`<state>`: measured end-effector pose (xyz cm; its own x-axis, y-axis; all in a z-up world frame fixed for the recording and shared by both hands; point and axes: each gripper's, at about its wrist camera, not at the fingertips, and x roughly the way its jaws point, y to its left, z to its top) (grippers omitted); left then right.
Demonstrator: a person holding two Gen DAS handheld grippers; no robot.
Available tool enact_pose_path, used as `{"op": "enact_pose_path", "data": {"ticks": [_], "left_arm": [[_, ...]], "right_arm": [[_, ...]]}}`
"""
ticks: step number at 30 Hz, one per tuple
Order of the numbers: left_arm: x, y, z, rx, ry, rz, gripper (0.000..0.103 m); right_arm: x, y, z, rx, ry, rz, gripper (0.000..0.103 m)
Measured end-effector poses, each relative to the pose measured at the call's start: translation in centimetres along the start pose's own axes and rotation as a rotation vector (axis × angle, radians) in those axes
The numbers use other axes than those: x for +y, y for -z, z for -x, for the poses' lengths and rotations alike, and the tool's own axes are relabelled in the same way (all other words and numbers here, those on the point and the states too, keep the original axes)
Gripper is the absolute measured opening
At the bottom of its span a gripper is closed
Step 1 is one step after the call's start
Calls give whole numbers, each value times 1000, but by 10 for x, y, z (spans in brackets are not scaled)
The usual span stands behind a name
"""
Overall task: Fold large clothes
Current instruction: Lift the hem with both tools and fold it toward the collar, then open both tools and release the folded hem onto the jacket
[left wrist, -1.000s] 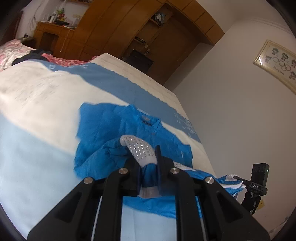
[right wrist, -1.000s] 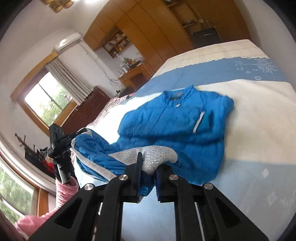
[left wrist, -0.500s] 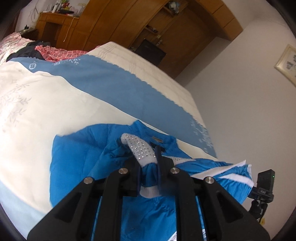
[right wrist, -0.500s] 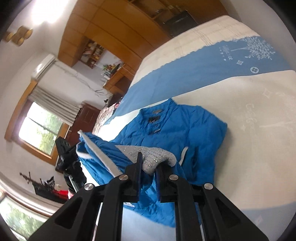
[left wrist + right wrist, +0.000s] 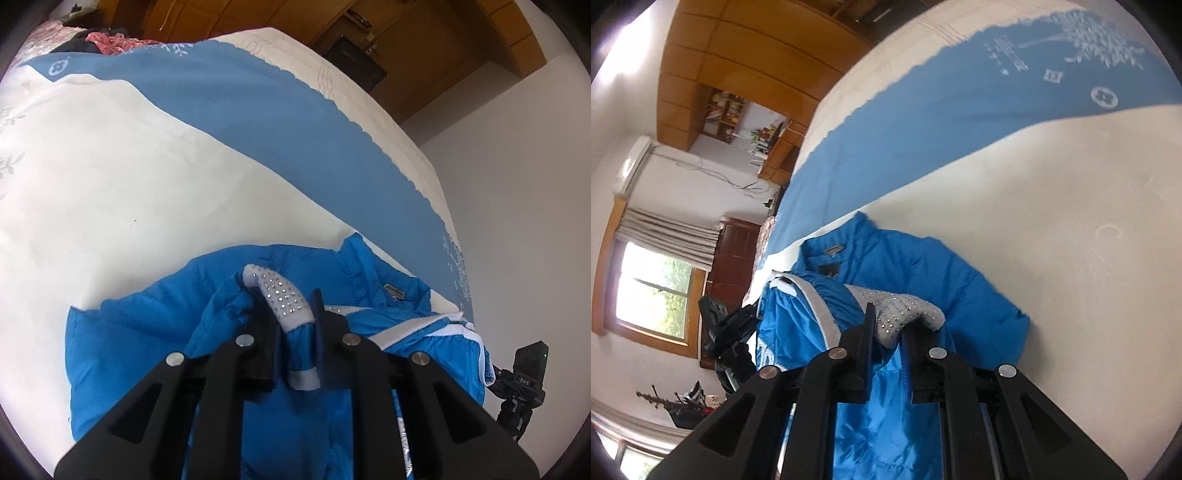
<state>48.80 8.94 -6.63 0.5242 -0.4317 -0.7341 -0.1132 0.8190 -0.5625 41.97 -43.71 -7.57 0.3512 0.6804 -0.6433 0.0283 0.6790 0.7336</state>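
Cream-and-blue bedding covers the bed (image 5: 147, 166) where my blue jacket (image 5: 122, 332) lies. I have the left tongs (image 5: 293, 334) pinching its rhinestoned grey cuff (image 5: 280, 299), and the right tongs (image 5: 888, 338) pinching another studded cuff (image 5: 905, 312) above the jacket's body.

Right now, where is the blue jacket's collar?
In the left wrist view the collar lies on the bed's cream band, just below the blue stripe, ahead and right of the left gripper.
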Motion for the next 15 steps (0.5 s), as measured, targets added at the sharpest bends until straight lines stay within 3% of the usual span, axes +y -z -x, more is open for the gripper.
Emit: {"op": "enact_pose_path", "data": {"ticks": [6, 8, 9, 10, 11, 13, 15], "left_arm": [[5, 3, 11, 28, 58, 18, 24], [4, 7, 23, 28, 70, 1, 31], [3, 11, 34, 21, 73, -14, 40], [2, 13, 40, 14, 74, -22, 46], [3, 17, 51, 8, 77, -36, 51], [3, 26, 70, -11, 70, -69, 52], [2, 40, 87, -38, -9, -136, 55]], "right_arm": [[4, 10, 13, -2, -24, 45, 19], [11, 18, 25, -16, -24, 83, 33], [14, 22, 32, -33, -6, 102, 40], [17, 25, 38, -53, 18, 124, 56], [20, 27, 43, -67, 35, 145, 56], [23, 38, 53, -77, 49, 178, 56], [25, 50, 54, -61, 70, 213, 56]]}}
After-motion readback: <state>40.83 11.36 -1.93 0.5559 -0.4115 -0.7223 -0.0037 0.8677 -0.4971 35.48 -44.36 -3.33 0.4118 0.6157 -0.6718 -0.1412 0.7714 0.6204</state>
